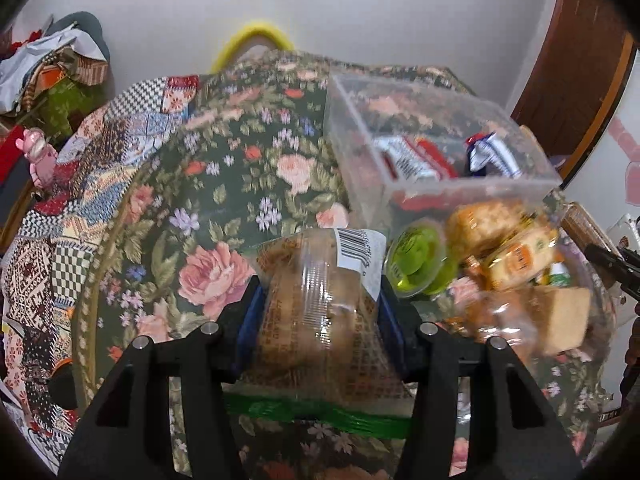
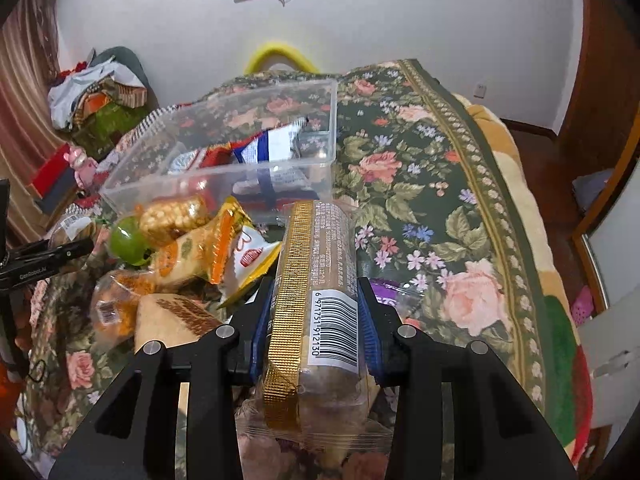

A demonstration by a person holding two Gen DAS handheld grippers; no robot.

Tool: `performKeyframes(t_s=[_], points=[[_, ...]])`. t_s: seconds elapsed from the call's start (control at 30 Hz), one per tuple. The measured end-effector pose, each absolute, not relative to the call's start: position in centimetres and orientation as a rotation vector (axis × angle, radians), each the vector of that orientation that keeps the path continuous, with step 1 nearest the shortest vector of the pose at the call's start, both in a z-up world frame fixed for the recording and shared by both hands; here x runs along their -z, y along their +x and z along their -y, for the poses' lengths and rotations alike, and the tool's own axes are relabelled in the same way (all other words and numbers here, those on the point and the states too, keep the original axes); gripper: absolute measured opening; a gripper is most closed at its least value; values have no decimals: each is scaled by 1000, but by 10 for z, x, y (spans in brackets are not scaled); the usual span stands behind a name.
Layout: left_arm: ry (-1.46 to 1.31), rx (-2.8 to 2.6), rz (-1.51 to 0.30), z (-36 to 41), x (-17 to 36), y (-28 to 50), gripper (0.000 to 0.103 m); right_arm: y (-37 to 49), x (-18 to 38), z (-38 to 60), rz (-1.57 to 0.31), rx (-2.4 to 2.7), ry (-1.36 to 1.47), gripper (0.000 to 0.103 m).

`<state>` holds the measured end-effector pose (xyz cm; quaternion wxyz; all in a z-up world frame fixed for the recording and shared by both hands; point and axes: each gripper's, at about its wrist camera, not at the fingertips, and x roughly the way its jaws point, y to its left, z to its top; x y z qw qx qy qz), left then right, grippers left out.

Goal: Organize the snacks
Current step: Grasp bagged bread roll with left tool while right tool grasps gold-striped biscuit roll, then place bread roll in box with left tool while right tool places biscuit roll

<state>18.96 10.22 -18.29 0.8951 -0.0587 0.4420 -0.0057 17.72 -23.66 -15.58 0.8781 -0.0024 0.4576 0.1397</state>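
Right wrist view: floral bedspread carries the clear box, far and left of the right tongs, which clamp a barcoded cake packet, long axis pointing boxward; left tongs grip a pastry packet, box far-right; loose snack pile between.

The left tongs and right tongs look alike: matte black angular arms with triangular cut-outs, round silver screw heads at the joints, and ribbed blue pads lining each finger.
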Motion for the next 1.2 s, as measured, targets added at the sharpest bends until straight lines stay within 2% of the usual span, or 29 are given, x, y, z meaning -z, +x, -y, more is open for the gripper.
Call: performKeyframes(t_s=[0.37, 0.57, 0.83, 1.2], points=[[-116, 53, -781, -86, 120, 197, 53, 182, 110, 231, -823, -312, -15, 36], [-105, 81, -738, -72, 102, 216, 53, 196, 90, 219, -755, -343, -29, 36], [-102, 110, -726, -57, 101, 251, 53, 216, 80, 193, -702, -396, -38, 36], [-103, 124, -795, -42, 126, 306, 53, 261, 97, 153, -730, -442, -60, 36]])
